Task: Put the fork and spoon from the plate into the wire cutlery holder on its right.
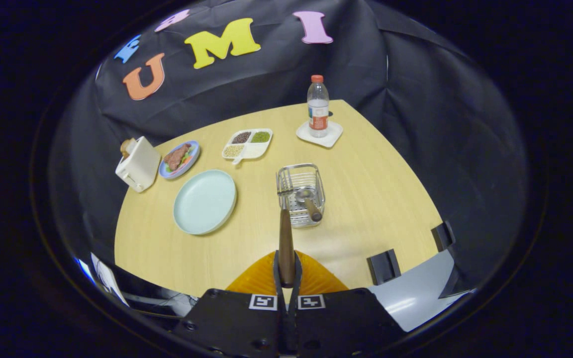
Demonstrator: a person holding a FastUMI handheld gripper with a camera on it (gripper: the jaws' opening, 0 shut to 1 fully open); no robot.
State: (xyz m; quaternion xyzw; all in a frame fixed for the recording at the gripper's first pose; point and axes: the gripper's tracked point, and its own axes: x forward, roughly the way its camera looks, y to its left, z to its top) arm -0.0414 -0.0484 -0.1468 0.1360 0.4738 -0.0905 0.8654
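Note:
My gripper (286,279) is shut on the brown wooden handle of the fork (285,238), which points straight ahead from between my fingers. The fork's metal head reaches the near left rim of the wire cutlery holder (300,195), which stands just ahead on the table. Inside the holder leans the spoon (308,200), its brown handle tilted toward the near right corner. The pale blue plate (205,201) lies to the left of the holder with nothing on it.
A white toaster (137,164) and a small plate of food (179,159) sit at the far left. A divided snack tray (247,144) lies beyond the blue plate. A water bottle (318,107) stands on a white coaster behind the holder. Two black clamps (383,266) grip the table's near right edge.

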